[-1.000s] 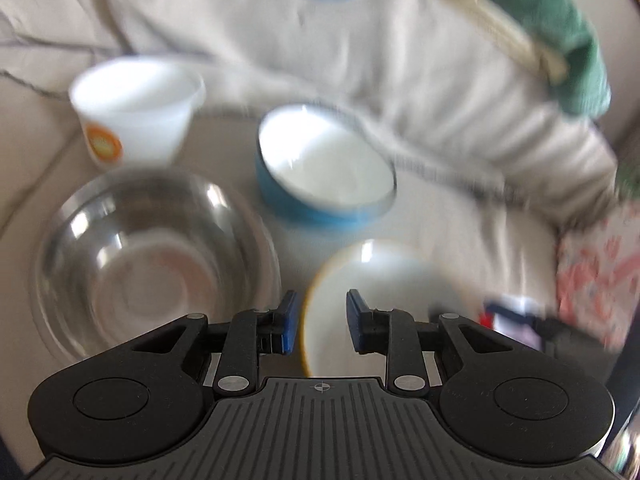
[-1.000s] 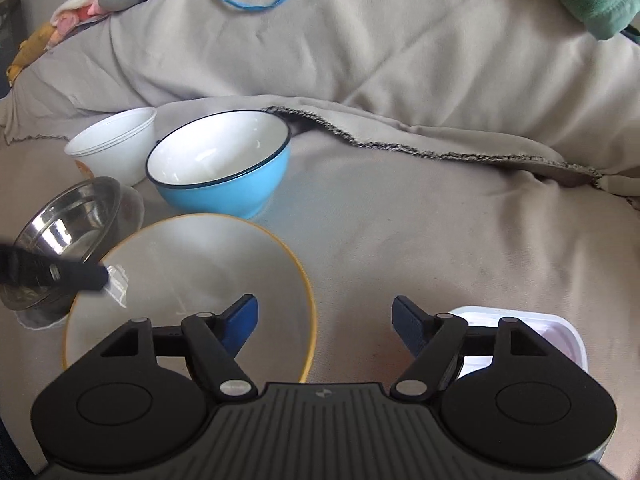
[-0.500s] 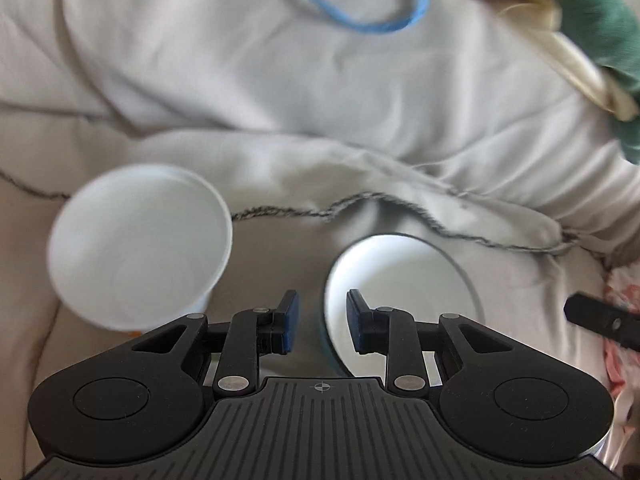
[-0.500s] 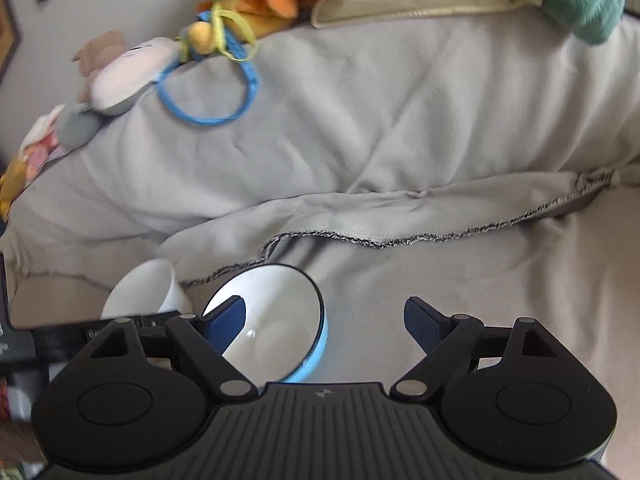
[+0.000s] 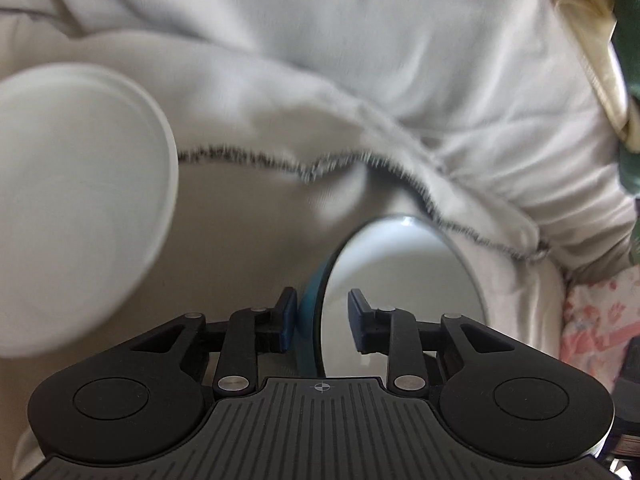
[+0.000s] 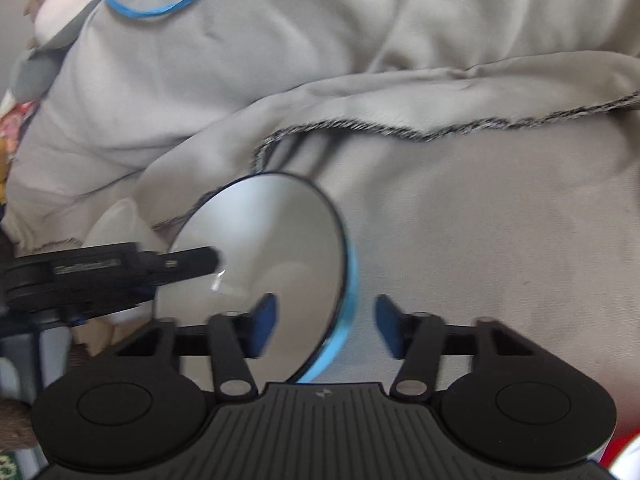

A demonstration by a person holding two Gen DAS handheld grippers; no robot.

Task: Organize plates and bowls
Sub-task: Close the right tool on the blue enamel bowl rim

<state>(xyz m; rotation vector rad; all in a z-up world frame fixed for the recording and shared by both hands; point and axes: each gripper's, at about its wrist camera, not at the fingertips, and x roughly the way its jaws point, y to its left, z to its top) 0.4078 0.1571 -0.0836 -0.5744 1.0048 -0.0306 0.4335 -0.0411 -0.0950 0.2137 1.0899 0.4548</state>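
Note:
A blue bowl (image 5: 404,292) with a white inside sits on the grey blanket, tilted in both views. My left gripper (image 5: 322,320) straddles its left rim. One pad lies against the blue outer wall, the other stands inside, clear of the rim, and the jaws are opening slightly. My right gripper (image 6: 326,322) straddles the opposite rim of the blue bowl (image 6: 272,248). Its jaws are closing, with both pads still apart from the rim. A finger (image 6: 192,262) of the left gripper shows in the right wrist view, reaching over the bowl. A white cup (image 5: 72,200) stands left of the bowl.
A folded blanket edge with a dark frayed hem (image 6: 400,128) lies just behind the bowl. A blue ring (image 6: 160,4) and a plush toy (image 6: 52,20) rest further back. Green cloth (image 5: 628,60) and pink floral fabric (image 5: 600,320) are at the right.
Both grippers have moved in over the blue bowl, which now fills the lower views. The steel bowl and the yellow-rimmed plate have left view. The right jaws have narrowed.

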